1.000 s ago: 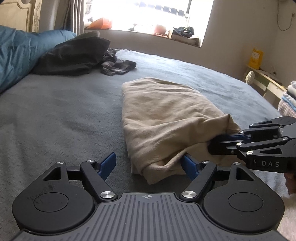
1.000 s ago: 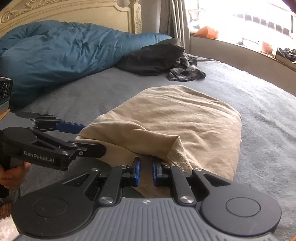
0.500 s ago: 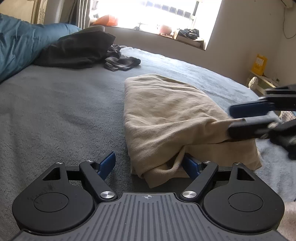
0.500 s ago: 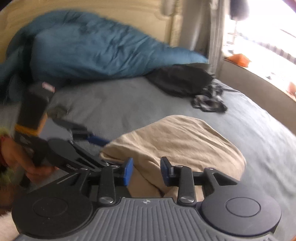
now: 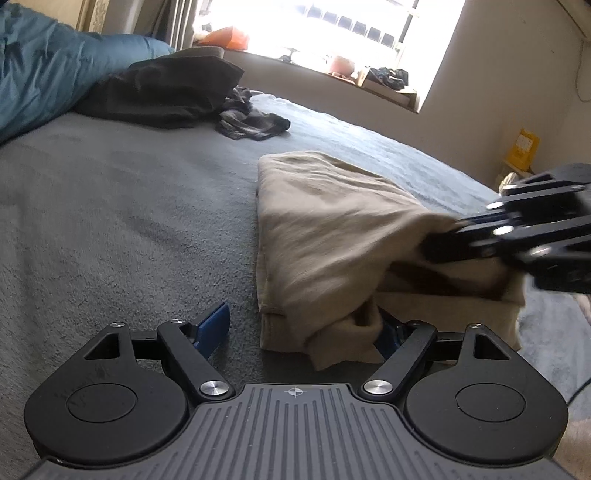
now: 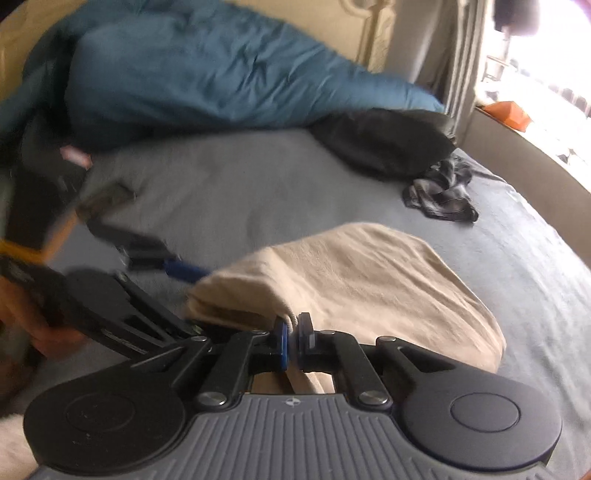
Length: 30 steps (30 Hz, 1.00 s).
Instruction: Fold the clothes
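On bed, near edge: beige garment [image 5: 332, 236] is lying folded into a thick stack on the grey bedspread [image 5: 110, 206], one corner being lifted off the stack.
Left gripper [image 5: 306, 328]: jaws are standing wide apart; left blue finger [image 5: 212, 326] is resting just above bare bedspread, right finger mostly hidden behind the garment's near corner, which is sitting between the fingers; nothing clamped.
Right gripper [image 6: 293, 341]: blue pads are pressing together on a fold of the beige garment, cloth pinched between them and hanging down below the pads.
Right gripper, seen from left wrist view [image 5: 517, 236]: blurred, coming in from the right side, tip buried in the raised beige cloth.
Left gripper, seen from right wrist view [image 6: 147, 258]: blurred, sitting at the garment's left end, a hand [image 6: 33, 321] gripping its handle.
Far side of bed: black garment [image 5: 166, 92] is lying in a heap, touching the blue duvet [image 6: 203, 74]; small dark crumpled cloth [image 6: 441, 195] is lying just beside the black heap, well apart from the beige stack.
Window [image 5: 314, 26]: blowing out bright behind the sill.
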### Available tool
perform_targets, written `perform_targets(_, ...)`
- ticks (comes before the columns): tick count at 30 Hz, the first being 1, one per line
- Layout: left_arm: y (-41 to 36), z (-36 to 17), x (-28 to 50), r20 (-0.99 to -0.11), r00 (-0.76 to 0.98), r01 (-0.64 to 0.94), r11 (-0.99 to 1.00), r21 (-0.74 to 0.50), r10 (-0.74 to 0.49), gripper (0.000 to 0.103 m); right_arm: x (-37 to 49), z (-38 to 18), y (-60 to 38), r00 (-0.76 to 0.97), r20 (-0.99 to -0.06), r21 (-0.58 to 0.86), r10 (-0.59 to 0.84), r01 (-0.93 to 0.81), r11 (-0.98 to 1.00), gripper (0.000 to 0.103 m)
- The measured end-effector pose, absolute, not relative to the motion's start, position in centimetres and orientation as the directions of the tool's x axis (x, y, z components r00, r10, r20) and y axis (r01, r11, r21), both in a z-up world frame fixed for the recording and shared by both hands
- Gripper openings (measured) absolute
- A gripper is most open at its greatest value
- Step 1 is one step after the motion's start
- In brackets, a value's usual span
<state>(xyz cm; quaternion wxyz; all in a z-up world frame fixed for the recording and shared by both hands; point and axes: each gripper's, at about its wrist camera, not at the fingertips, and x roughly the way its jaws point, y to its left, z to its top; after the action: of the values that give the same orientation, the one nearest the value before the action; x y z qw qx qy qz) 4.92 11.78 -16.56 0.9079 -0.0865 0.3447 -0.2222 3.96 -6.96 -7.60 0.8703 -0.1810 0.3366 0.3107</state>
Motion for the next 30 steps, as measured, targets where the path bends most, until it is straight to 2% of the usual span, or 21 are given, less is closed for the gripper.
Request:
perform_targets(6,12.4,-16.5,5.0,-0.582,0.676,0.29,0.889,-0.353,-0.452,0.081,2.1,-10.2,-6.2,0.547,-0.738,-0.149,0.395,-0.703,0.695,0.005)
perform_targets(13,13.6,-16.5,4.7,-0.59,0.688,0.269,0.904,-0.332,-0.422,0.081,1.1,-12.9,-4.9,0.556,-0.751,-0.222,0.356,-0.72,0.657,0.006)
perform_targets(20,13.9,-16.2,3.9,-0.569,0.744,0.23,0.933,-0.276,-0.351,0.081,0.8,-12.3,-5.5,0.566,-0.735,-0.194,0.373,-0.702,0.685,0.006)
perform_targets(23,12.9,-16.7,3.0,-0.552,0.79,0.217,0.964,-0.156,-0.267,0.084,0.8,-12.5,-5.6,0.566,-0.735,-0.186,0.374,-0.699,0.691,0.006)
perform_targets(27,13.5,-16.7,2.9,-0.562,0.779,0.219,0.961,-0.171,-0.278,0.084,1.1,-12.7,-5.7,0.562,-0.739,-0.174,0.372,-0.693,0.7,0.006)
perform_targets(30,13.5,-16.2,2.6,-0.555,0.785,0.239,0.961,-0.138,-0.274,0.084,1.2,-12.7,-5.8,0.563,-0.737,-0.166,0.375,-0.688,0.706,0.006)
